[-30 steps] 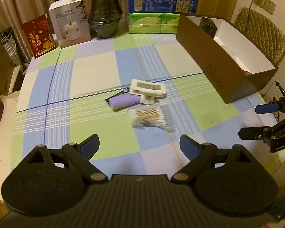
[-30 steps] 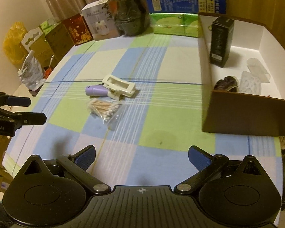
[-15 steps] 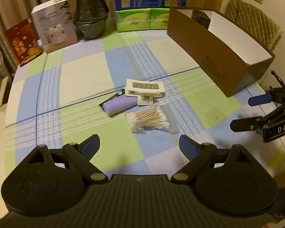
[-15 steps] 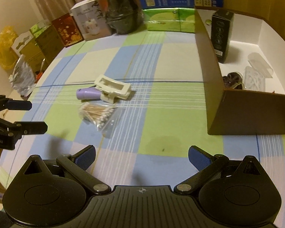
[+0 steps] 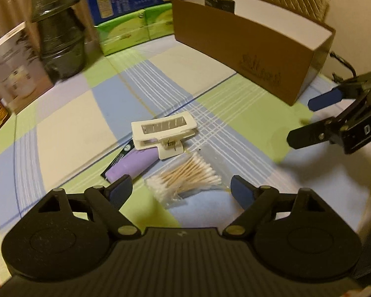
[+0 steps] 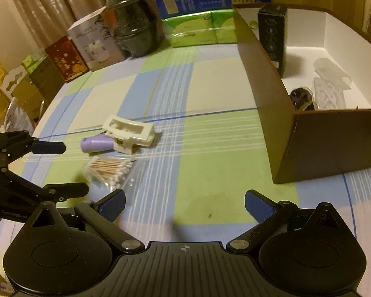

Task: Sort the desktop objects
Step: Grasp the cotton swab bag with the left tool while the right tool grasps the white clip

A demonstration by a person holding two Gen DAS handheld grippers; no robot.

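A clear bag of cotton swabs (image 5: 185,177) lies on the checked tablecloth, just in front of my open left gripper (image 5: 181,189). Behind it lie a white hair clip (image 5: 164,131) and a purple tube (image 5: 133,164), touching each other. In the right wrist view the swabs (image 6: 108,169), clip (image 6: 129,135) and tube (image 6: 96,143) sit to the left of centre. My right gripper (image 6: 184,204) is open and empty over bare cloth. It shows in the left wrist view (image 5: 309,121) at the right.
A brown cardboard box (image 6: 267,104) with a white inside stands at the right and holds a black carton (image 6: 272,34) and small items. Green tissue packs (image 5: 136,32), a blue box, a dark wrapped pot (image 5: 58,37) and cartons line the far edge.
Both grippers have moved forward and lower toward the pile of objects. The left gripper now sits right at the bag of cotton swabs. Nothing has been taken hold of.
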